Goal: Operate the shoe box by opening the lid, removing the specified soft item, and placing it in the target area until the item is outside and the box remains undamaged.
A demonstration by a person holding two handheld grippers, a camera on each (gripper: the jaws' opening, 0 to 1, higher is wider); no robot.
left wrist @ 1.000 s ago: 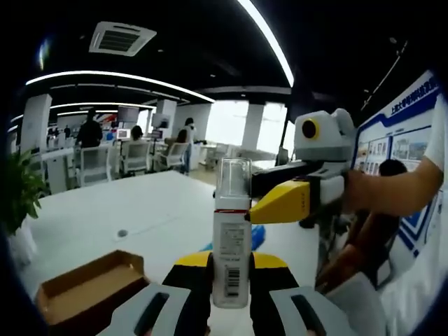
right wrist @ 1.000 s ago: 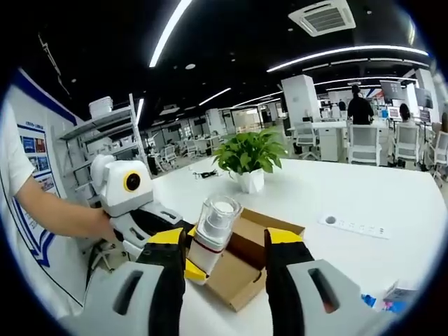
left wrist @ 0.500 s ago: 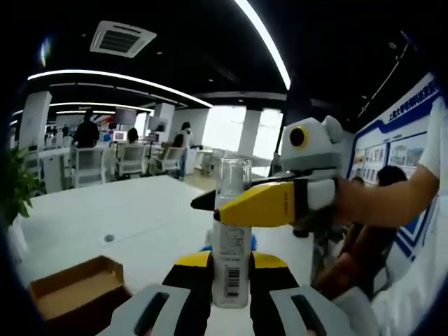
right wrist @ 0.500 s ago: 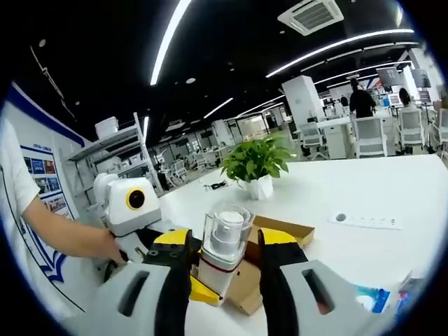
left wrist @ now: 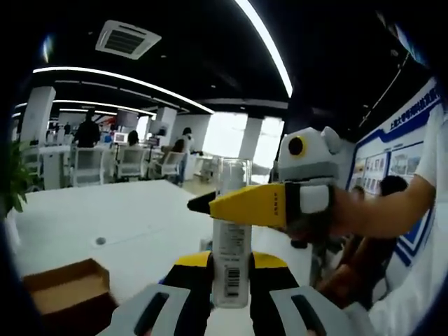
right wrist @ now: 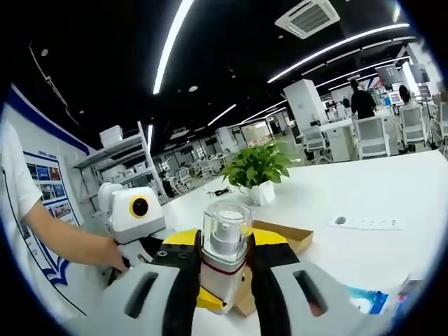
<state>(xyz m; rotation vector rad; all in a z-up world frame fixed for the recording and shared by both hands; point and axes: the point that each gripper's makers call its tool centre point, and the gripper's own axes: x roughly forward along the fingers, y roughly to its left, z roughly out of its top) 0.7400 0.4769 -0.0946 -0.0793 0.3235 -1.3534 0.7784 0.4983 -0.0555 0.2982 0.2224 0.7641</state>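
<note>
Left gripper (left wrist: 230,269): jaws closed on the white pump bottle with clear cap (left wrist: 231,234), upright at frame centre.
Right gripper (right wrist: 224,255): jaws pressed against both sides of the bottle's cap (right wrist: 225,231).
Open brown cardboard shoe box (left wrist: 63,294): lower left, on the white table (left wrist: 105,217).

A glossy clear plastic cap (right wrist: 225,225) is seen on the smooth white bottle (left wrist: 231,260). The box (left wrist: 64,292) is matt brown cardboard; the table (right wrist: 378,245) is smooth white.
</note>
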